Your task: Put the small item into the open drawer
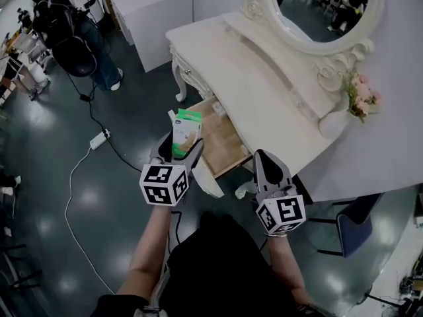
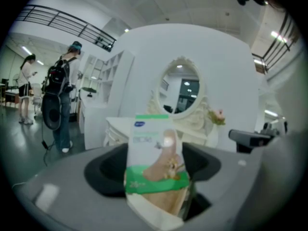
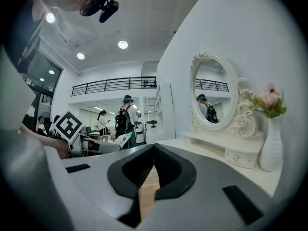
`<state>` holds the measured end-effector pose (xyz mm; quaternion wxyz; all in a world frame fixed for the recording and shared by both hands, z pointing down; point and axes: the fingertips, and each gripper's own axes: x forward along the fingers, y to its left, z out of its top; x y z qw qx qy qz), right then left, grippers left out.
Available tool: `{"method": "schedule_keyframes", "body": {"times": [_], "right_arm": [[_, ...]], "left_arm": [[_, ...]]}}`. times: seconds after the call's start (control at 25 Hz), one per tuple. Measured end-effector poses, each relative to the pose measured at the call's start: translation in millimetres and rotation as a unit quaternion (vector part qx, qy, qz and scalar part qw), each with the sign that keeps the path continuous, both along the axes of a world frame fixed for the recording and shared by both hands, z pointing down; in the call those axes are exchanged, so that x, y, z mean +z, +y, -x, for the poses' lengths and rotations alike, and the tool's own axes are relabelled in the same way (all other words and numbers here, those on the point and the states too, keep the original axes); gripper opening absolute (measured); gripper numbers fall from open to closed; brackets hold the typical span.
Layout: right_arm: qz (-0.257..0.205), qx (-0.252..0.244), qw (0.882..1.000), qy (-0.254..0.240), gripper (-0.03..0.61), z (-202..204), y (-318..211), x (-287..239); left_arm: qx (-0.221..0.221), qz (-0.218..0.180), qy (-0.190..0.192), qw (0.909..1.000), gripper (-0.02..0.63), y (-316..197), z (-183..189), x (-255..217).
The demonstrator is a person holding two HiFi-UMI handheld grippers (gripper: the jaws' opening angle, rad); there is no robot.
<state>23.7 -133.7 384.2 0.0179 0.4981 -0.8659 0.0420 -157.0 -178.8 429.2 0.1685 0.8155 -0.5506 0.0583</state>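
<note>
The left tongs [image 1: 181,152] are clamped on the lower part of a small white-and-green packet [image 2: 154,148], which stands upright between the jaws with its upper half sticking out past the tips. The packet is in the air, not in the drawer. The open drawer [image 1: 223,137] lies just ahead of these tongs and a little to their right, its bare wooden floor showing and its white front panel [image 1: 210,180] between the two tongs. The right tongs [image 3: 153,150] are shut tip to tip with nothing between them. They hang at the drawer's right-hand edge, where it meets the white bench [image 1: 264,91], and a strip of the drawer's wood shows under the closed jaws. The two tongs are near each other but not touching, each with its marker cube [image 1: 164,183] toward the person holding them. Beyond both tongs, at the back of the bench, stands an oval mirror [image 1: 324,5] in a carved white frame. Ahead of the right tongs and off to their right, a white vase [image 1: 332,123] of pink flowers [image 1: 362,94] sits on the bench. Well to the left of the left tongs, a person [image 1: 73,25] with a dark backpack stands on the dark floor, and a white power strip [image 1: 99,139] with its cable lies nearer. A blue chair [image 1: 353,230] is to the right of the right tongs.
</note>
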Motion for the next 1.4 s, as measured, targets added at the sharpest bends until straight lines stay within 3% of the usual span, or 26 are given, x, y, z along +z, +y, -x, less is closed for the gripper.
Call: {"method": "schedule_keyframes", "body": {"times": [0.36, 0.76, 1.08, 1.4], "right_arm": [[-0.002, 0.016, 1.000, -0.002, -0.003, -20.8, -35.1, 0.9], [0.023, 0.027, 0.999, -0.003, -0.003, -38.5, -68.6, 18.0], [0.046, 0.036, 0.998, -0.010, -0.003, -51.7, -82.6, 33.3], [0.055, 0.043, 0.997, -0.013, -0.003, -60.6, -94.3, 39.9]], "left_arm": [[0.022, 0.019, -0.031, 0.9991, 0.356, -43.4, -18.9, 26.1], [0.044, 0.075, -0.066, 0.9940, 0.356, -89.1, -40.7, 80.7], [0.064, 0.131, -0.105, 0.9837, 0.357, -111.8, -55.9, 124.2], [0.094, 0.194, -0.152, 0.9646, 0.357, -124.8, -68.7, 167.2]]}}
